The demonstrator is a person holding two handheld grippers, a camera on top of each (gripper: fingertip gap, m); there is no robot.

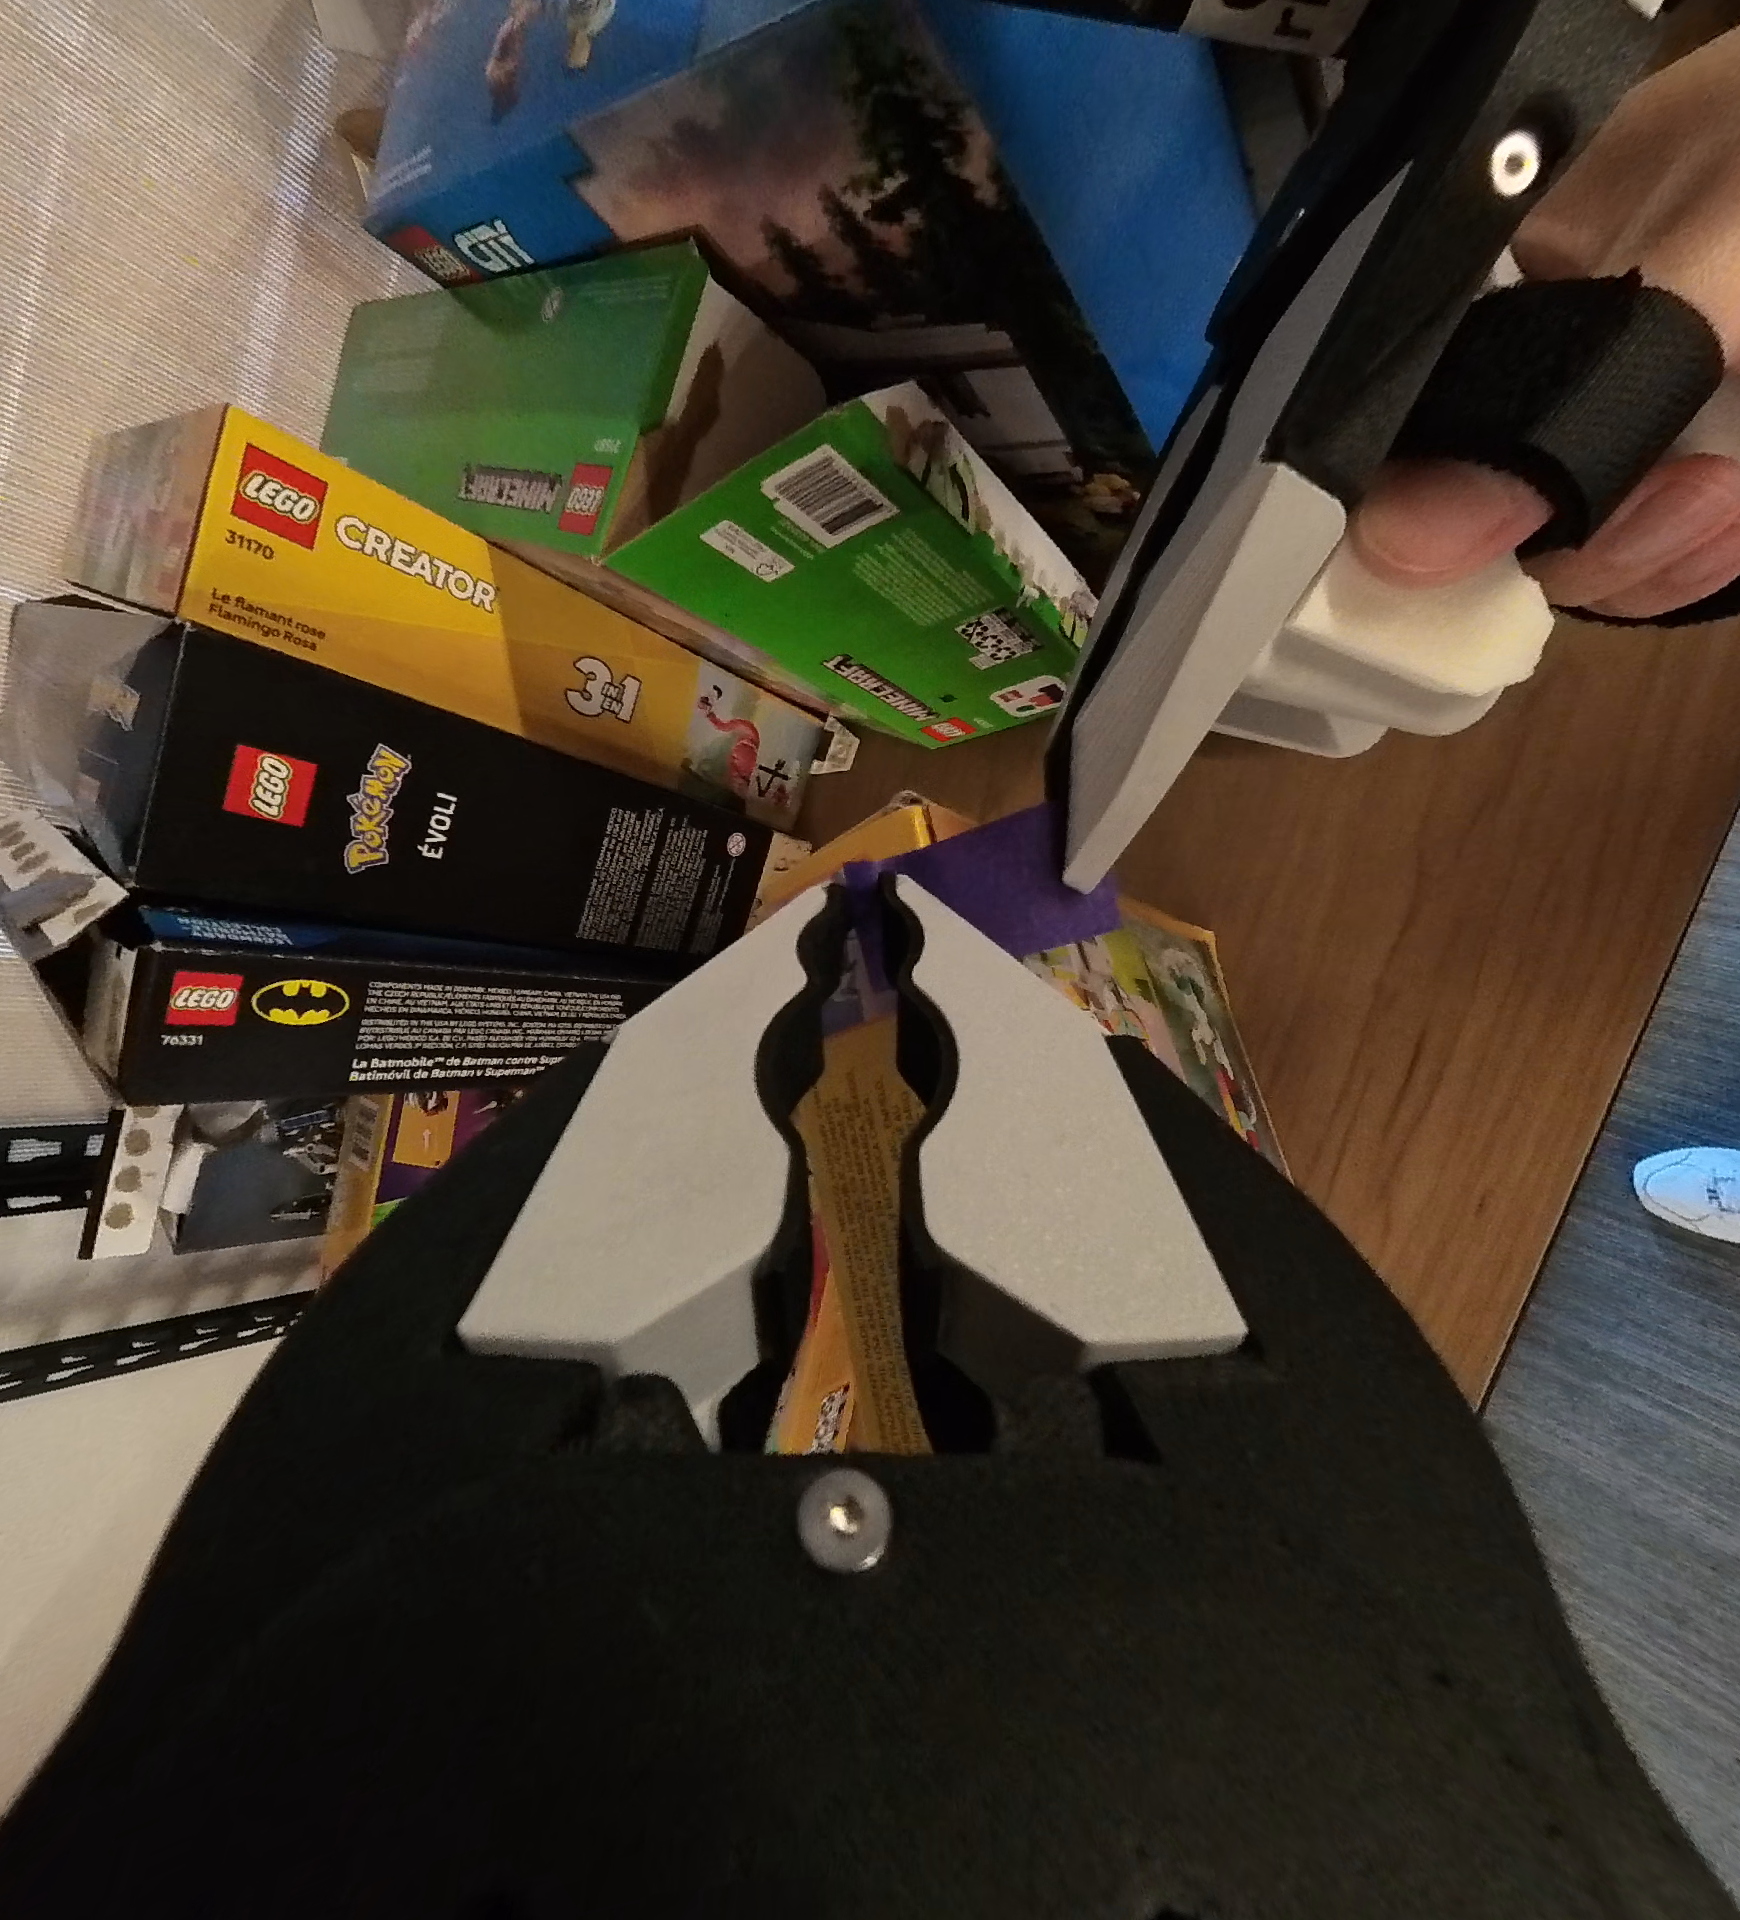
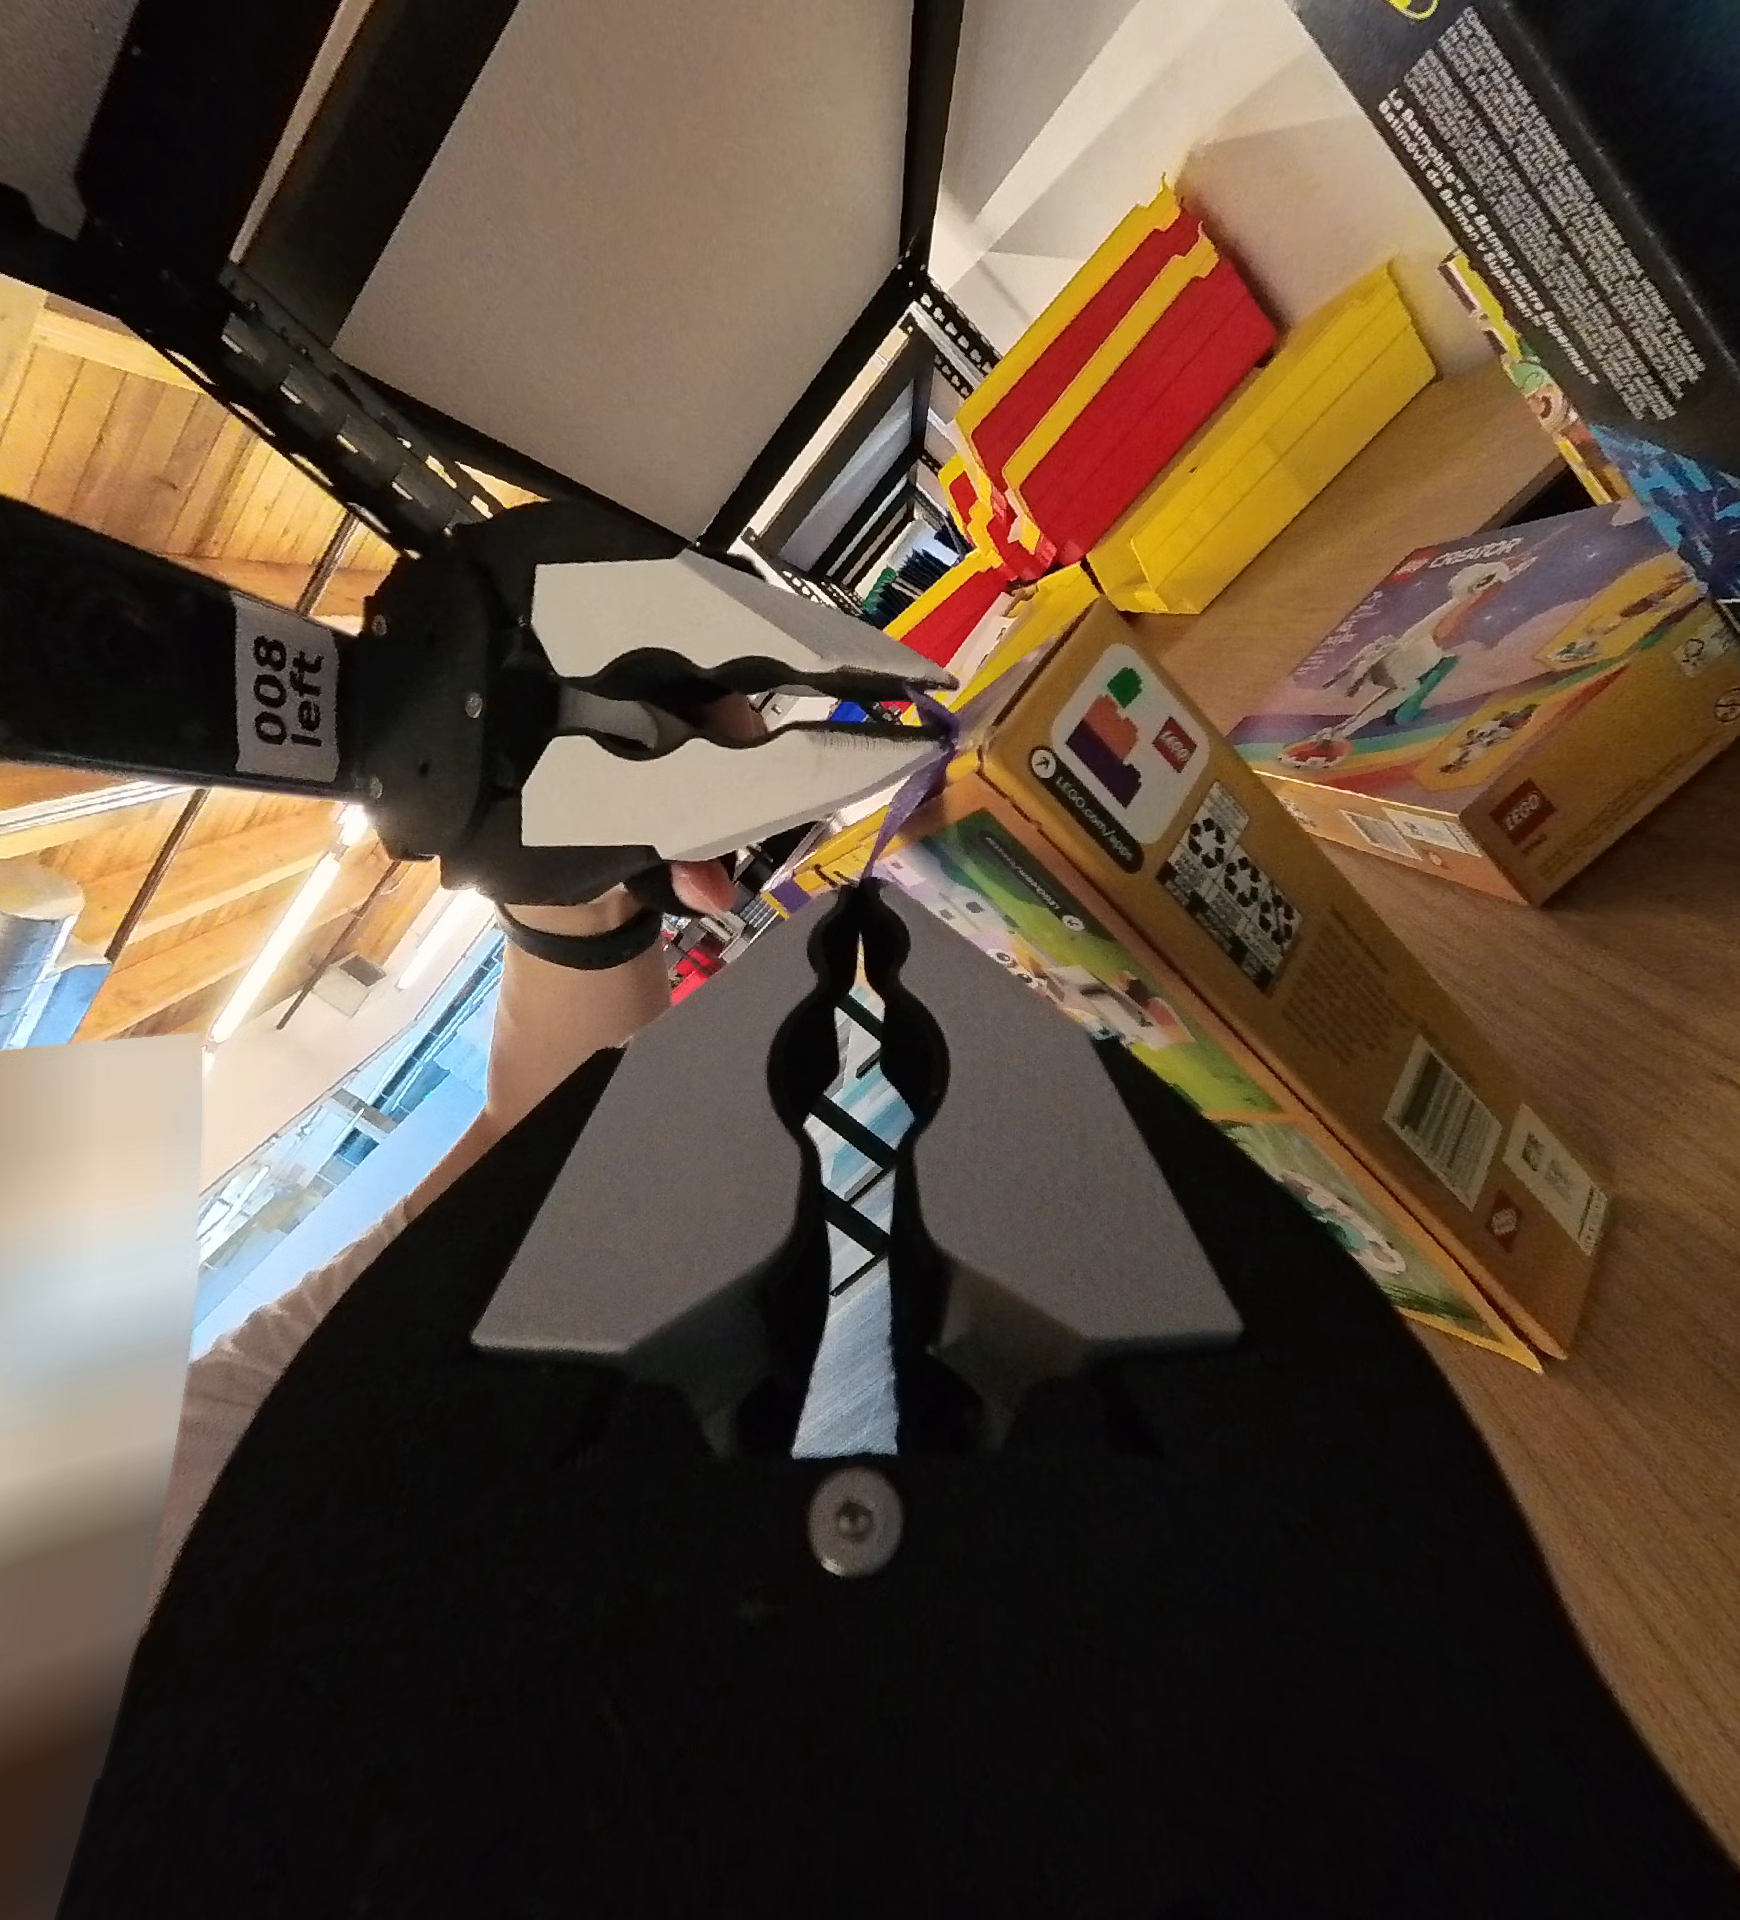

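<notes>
We see a purple tape [image 1: 1011, 894] stuck at the end of a yellow box [image 2: 1250, 935] that lies on the wooden table [image 1: 1365, 1039]. Our left gripper [image 1: 868, 883] has its tips pressed together on a fold of that tape, right at the box's end. Our right gripper [image 2: 861, 899] also has its tips closed, and a thin strip of the purple tape runs from them up to the box corner; whether they pinch the strip or only touch it we cannot tell. In the left wrist view the right gripper comes in from the upper right, its grey tip resting on the flat part of the tape, with a hand [image 1: 1624, 499] behind it strapped in black.

Beyond the yellow box lies a heap of toy boxes: a black one [image 1: 409, 821], a yellow one [image 1: 378, 561] and two green ones [image 1: 845, 592]. In the right wrist view a second pastel box [image 2: 1489, 727] sits well apart on the table, with red and yellow bins [image 2: 1157, 416] behind it near a black metal rack [image 2: 326, 343].
</notes>
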